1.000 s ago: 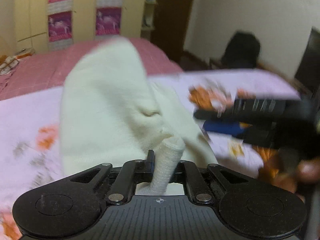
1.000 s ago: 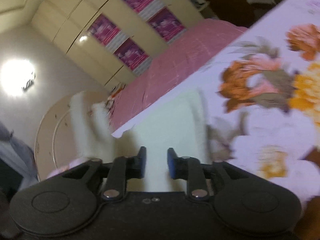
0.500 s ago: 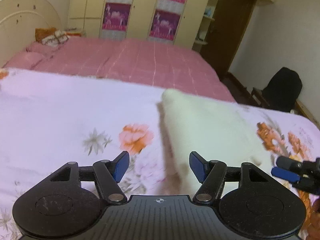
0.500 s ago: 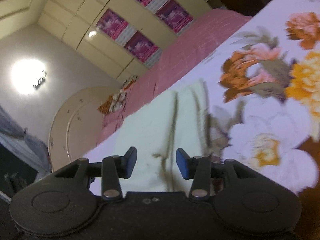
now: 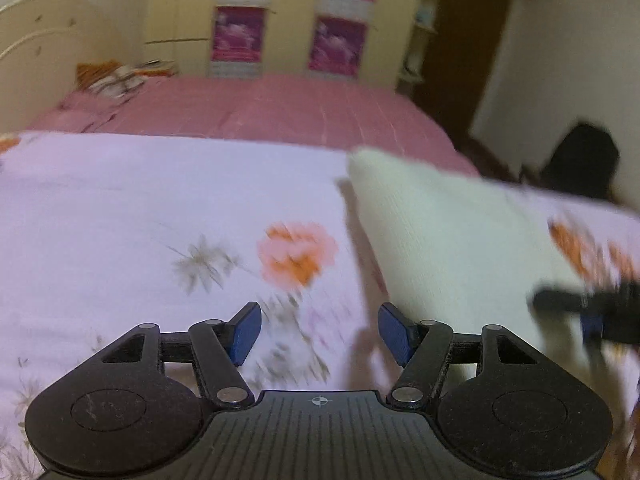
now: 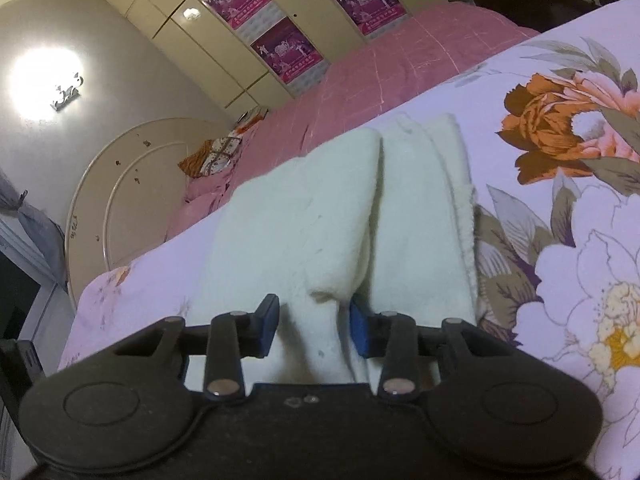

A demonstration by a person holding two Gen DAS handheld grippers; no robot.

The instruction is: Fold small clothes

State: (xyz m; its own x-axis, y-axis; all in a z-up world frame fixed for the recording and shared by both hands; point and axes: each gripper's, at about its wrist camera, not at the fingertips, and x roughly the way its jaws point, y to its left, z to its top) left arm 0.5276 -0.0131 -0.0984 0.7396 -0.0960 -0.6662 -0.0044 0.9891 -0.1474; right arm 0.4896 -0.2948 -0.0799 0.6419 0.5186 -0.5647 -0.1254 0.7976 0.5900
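Observation:
A cream fleece garment lies folded on the floral sheet, with a crease running down its middle. My right gripper is open just above its near edge, with a fold of cloth between the blue pads but not pinched. In the left wrist view the garment lies to the right. My left gripper is open and empty over bare sheet, left of the garment. The right gripper shows blurred at the right edge there.
A pink bedspread lies beyond the floral sheet, with a cream headboard and a patterned pillow. A wardrobe with purple posters stands at the back. A dark chair is at the right.
My left gripper let go of the cream garment, opened and drew back left. The garment dropped flat into a fold. My right gripper opened wider and lowered toward the garment's near edge.

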